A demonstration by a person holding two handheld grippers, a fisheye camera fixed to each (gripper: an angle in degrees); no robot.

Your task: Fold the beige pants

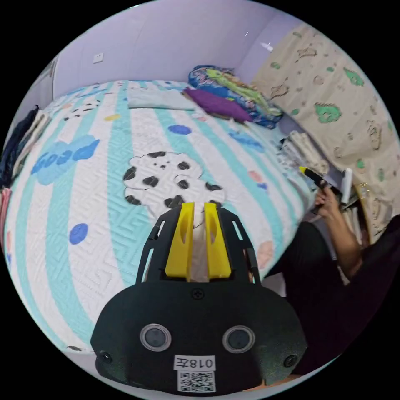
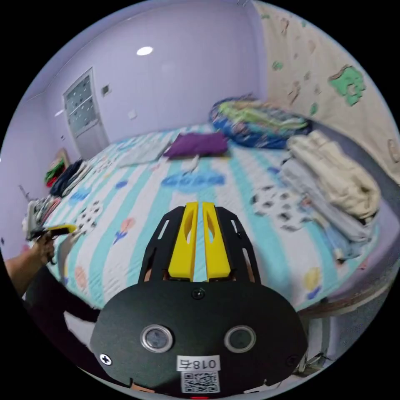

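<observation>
Across a bed spread with a turquoise-and-white striped quilt, the folding job has not yet reached the beige pants. In the right gripper view they lie crumpled and bunched, pale cream, on top of a heap of light clothes along the bed's right edge, below a patterned curtain.

In the left gripper view, the left gripper hovers over the quilt's spotted cow patch, its yellow jaws narrowly apart; whether the pale strip between them is gripped cloth or the quilt beyond cannot be told. Farther right, a person's hand carries the right gripper near the bed's edge.

In the right gripper view, that gripper points over the quilt with its jaws almost together and nothing between them. A purple garment and a blue printed bundle sit toward the far edge.
</observation>
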